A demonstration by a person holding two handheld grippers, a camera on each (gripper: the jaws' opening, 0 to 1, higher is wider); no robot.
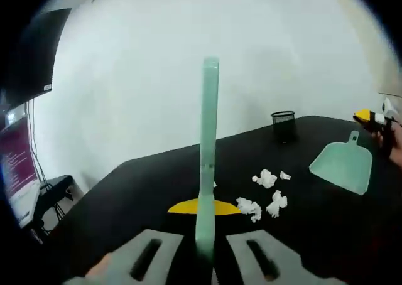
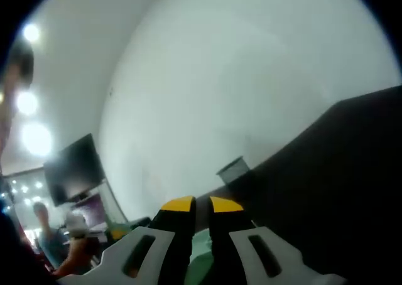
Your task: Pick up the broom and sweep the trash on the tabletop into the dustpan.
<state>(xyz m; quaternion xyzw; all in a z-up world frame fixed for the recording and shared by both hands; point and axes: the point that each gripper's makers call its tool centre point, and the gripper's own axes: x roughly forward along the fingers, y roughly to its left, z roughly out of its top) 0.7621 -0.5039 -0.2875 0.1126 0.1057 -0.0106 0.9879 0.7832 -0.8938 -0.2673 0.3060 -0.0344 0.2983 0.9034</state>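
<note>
Gripped between the left gripper (image 1: 205, 250) jaws, the mint broom handle (image 1: 209, 153) stands upright; crumpled paper scraps (image 1: 267, 194) lie just beyond, dustpan (image 1: 342, 166) farther right. Right gripper (image 2: 201, 204) pinches the dustpan handle (image 2: 200, 255). Pickup done; next, sweep scraps panward.

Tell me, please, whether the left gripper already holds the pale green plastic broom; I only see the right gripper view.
Observer: Yes. The left gripper is shut on the handle of the pale green plastic broom, which stands upright.
Operator: Where is the trash?
Observer: Several crumpled white paper scraps lie on the black tabletop, between the broom and the pale green dustpan.
Operator: And my gripper?
Observer: The right gripper is near the dustpan's handle end; I cannot tell whether it touches.
</note>
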